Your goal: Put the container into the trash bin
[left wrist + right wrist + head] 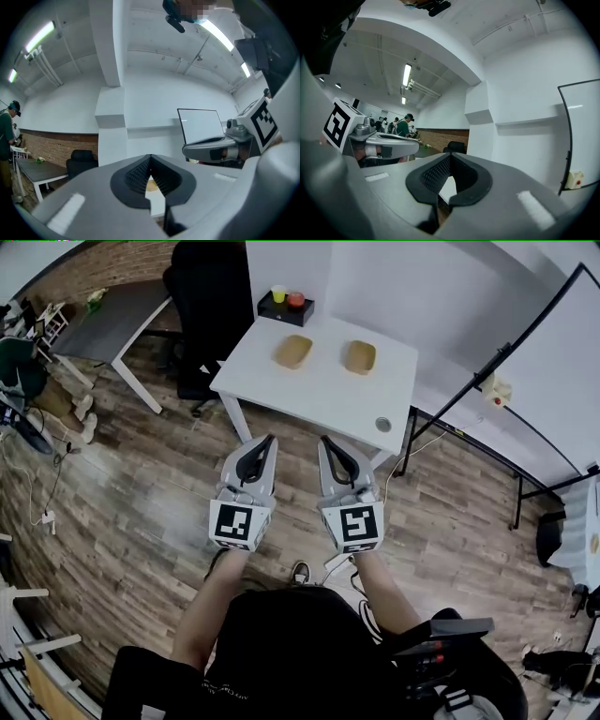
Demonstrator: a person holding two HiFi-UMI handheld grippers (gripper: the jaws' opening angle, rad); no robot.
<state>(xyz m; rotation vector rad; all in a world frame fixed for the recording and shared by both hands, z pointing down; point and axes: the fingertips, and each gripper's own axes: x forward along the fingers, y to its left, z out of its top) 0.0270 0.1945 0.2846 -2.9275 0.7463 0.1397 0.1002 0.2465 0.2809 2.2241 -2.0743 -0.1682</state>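
Two brown paper containers [292, 351] [360, 356] sit side by side on the white table [319, 395] ahead of me. My left gripper [270, 439] and right gripper [324, 440] are held side by side over the wooden floor, just short of the table's near edge. Both point toward the table, shut with nothing between the pads. In the left gripper view the left gripper [150, 157] frames a sliver of a brown container [151, 184] below its closed tips. The right gripper [450, 155] shows only the white tabletop [447, 187] there. I cannot make out a trash bin in any view.
A black tray [286, 306] with a yellow cup and a red item stands at the table's far edge. A black office chair [211, 315] and a grey desk [112, 320] stand to the left. A whiteboard on a stand [553, 381] is at the right.
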